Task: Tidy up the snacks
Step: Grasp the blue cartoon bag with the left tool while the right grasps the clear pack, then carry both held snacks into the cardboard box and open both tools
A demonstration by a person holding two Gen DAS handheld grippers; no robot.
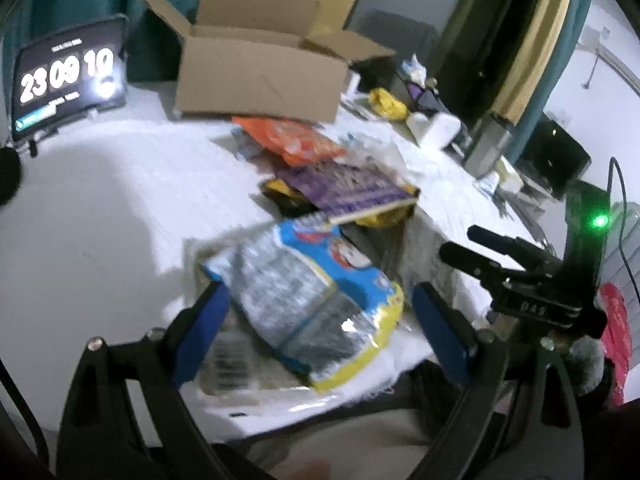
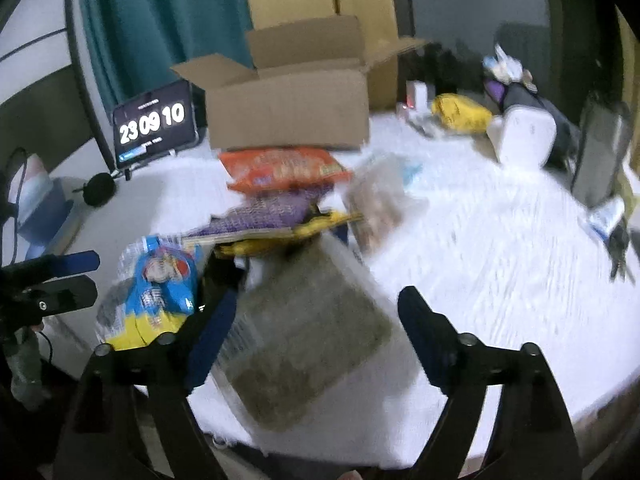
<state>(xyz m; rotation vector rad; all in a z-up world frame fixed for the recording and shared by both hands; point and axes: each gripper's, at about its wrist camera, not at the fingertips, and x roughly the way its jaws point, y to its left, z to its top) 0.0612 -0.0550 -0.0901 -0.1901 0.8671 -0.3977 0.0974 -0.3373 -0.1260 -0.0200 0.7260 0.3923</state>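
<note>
A blue, yellow and silver snack bag (image 1: 312, 300) (image 2: 160, 292) lies at the near table edge, partly on a flat grey-green pack (image 2: 308, 340) (image 1: 232, 364). My left gripper (image 1: 320, 312) (image 2: 92, 276) is open, its blue pads either side of the blue bag. My right gripper (image 2: 316, 320) (image 1: 460, 242) is open astride the flat pack. Behind lie an orange bag (image 1: 296, 140) (image 2: 280, 172), a purple pack (image 1: 348, 188) (image 2: 264, 212), a yellow-black bag (image 2: 312, 228) and a clear pack (image 2: 380, 200). An open cardboard box (image 1: 260, 80) (image 2: 288, 112) stands at the back.
A white cloth covers the table (image 2: 500, 260). A tablet showing a clock (image 1: 68, 76) (image 2: 154, 124) stands back left beside a black microphone (image 2: 98, 188). At the back right are a yellow bag (image 2: 460, 114), a white device (image 2: 524, 136) and dark clutter.
</note>
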